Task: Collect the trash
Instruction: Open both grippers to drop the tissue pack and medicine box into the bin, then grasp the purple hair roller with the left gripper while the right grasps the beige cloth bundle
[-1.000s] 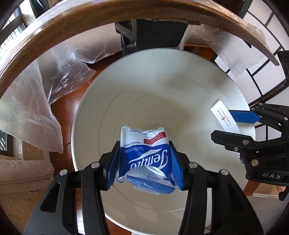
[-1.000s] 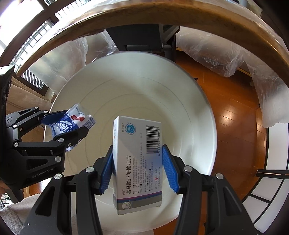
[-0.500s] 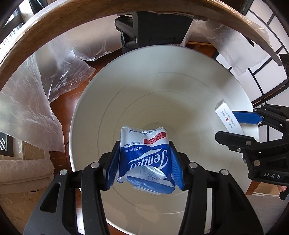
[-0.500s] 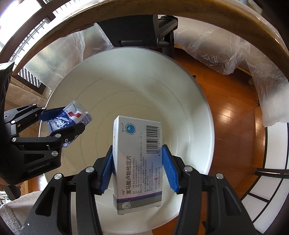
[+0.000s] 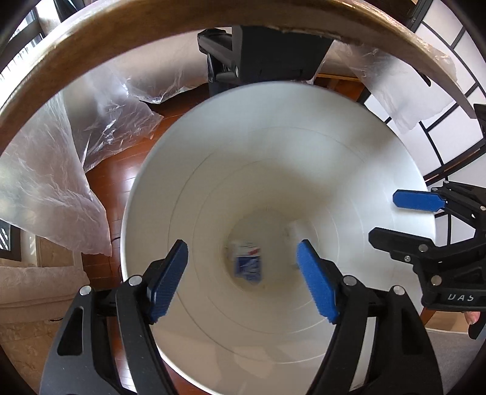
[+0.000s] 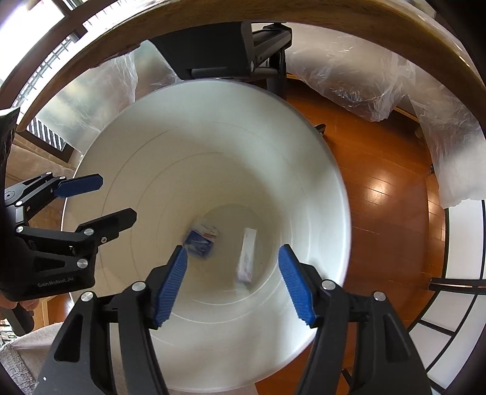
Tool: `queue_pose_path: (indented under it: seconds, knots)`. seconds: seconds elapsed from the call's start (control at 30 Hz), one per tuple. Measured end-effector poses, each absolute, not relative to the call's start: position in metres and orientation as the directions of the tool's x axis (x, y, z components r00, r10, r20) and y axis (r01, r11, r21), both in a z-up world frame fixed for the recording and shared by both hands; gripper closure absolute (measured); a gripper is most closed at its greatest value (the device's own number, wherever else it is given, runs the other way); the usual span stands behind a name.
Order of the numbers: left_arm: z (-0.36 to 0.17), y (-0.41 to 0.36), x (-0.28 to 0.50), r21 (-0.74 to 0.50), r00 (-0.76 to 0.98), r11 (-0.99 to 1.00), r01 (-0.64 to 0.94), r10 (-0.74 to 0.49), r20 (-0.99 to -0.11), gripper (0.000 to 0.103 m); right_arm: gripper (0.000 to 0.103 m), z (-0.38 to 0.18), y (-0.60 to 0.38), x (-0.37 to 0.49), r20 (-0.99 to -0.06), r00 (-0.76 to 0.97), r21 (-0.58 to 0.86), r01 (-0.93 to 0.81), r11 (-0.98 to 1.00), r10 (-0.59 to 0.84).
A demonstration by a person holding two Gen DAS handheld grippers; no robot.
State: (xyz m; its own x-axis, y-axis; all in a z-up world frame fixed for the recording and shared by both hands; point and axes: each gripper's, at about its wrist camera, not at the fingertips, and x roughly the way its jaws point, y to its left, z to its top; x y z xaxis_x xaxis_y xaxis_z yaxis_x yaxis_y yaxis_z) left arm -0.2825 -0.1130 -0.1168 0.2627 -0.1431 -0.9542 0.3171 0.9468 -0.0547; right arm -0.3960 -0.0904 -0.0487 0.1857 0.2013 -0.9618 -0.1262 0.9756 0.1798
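A white round bin (image 5: 379, 158) (image 6: 127, 158) stands on the wooden floor below both grippers. A blue and white tissue pack (image 5: 246, 263) (image 6: 200, 241) shows blurred deep inside it. A white medicine box (image 6: 247, 258) shows blurred beside the pack; in the left wrist view it is a faint white shape (image 5: 293, 235). My left gripper (image 5: 243, 270) is open and empty above the bin's mouth. My right gripper (image 6: 233, 275) is open and empty above it too. Each gripper shows at the edge of the other's view, open.
A curved wooden table edge (image 5: 127, 36) (image 6: 364, 27) arcs above the bin. Clear plastic sheeting (image 5: 60, 158) (image 6: 364, 82) hangs from it. A black chair base (image 5: 261, 57) (image 6: 231, 54) stands behind the bin. A beige sofa (image 5: 33, 291) is at the left.
Both grippers have opened. The tissue pack has left the left gripper and the medicine box the right; both now show, blurred, deep in the bin.
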Motion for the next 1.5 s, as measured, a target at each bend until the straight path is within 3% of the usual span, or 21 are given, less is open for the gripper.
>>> queue_pose_path:
  seconds: [0.17, 0.23, 0.3, 0.37, 0.43, 0.53, 0.67, 0.8, 0.93, 1.03, 1.2, 1.5]
  knots:
    - [-0.101, -0.108, -0.285, -0.05, 0.299, 0.948, 0.315, -0.149, -0.943, 0.028, 0.028, -0.016, -0.097, -0.403, -0.94, 0.278, 0.159, -0.157, 0.975, 0.198]
    - [-0.084, -0.103, -0.288, -0.049, 0.332, 0.946, 0.32, -0.161, -0.929, 0.027, 0.019, 0.012, -0.1, -0.408, -0.914, 0.355, 0.138, -0.178, 0.974, 0.195]
    - [-0.064, -0.099, -0.293, -0.062, 0.377, 0.943, 0.328, -0.191, -0.906, 0.021, 0.01, 0.046, -0.105, -0.411, -0.87, 0.461, 0.097, -0.185, 0.978, 0.174]
    - [-0.033, -0.09, -0.298, -0.067, 0.462, 0.94, 0.333, -0.225, -0.858, 0.008, 0.004, 0.078, -0.107, -0.412, -0.81, 0.567, 0.049, -0.186, 0.981, 0.148]
    - [-0.007, -0.084, -0.299, -0.062, 0.539, 0.942, 0.329, -0.241, -0.807, 0.002, 0.004, 0.104, -0.107, -0.41, -0.748, 0.652, 0.006, -0.183, 0.983, 0.126]
    - [0.026, -0.074, -0.288, -0.034, 0.644, 0.954, 0.296, -0.226, -0.731, 0.002, 0.004, 0.136, -0.106, -0.398, -0.666, 0.741, -0.039, -0.148, 0.988, 0.084]
    - [0.043, -0.072, -0.253, 0.05, 0.69, 0.968, 0.247, -0.14, -0.71, 0.002, 0.004, 0.151, -0.106, -0.365, -0.668, 0.736, 0.006, -0.137, 0.991, 0.106]
    - [0.048, -0.072, -0.224, 0.062, 0.694, 0.96, 0.272, -0.151, -0.704, 0.002, 0.004, 0.158, -0.104, -0.337, -0.623, 0.763, 0.097, -0.144, 0.985, 0.173]
    - [0.046, -0.08, -0.209, 0.079, 0.683, 0.945, 0.318, -0.171, -0.71, 0.002, 0.004, 0.154, -0.095, -0.306, -0.663, 0.737, 0.053, -0.129, 0.99, 0.132]
    - [0.042, -0.09, -0.197, 0.123, 0.68, 0.924, 0.363, -0.172, -0.713, 0.002, 0.004, 0.152, -0.084, -0.293, -0.628, 0.776, -0.037, -0.105, 0.994, 0.058]
    - [0.032, -0.103, -0.174, 0.142, 0.633, 0.875, 0.462, -0.213, -0.744, 0.002, 0.004, 0.136, -0.076, -0.264, -0.688, 0.717, 0.0, -0.151, 0.988, 0.11]
    - [0.016, -0.108, -0.133, 0.05, 0.542, 0.832, 0.552, -0.313, -0.78, 0.002, 0.004, 0.11, -0.072, -0.231, -0.75, 0.646, 0.061, -0.15, 0.987, 0.145]
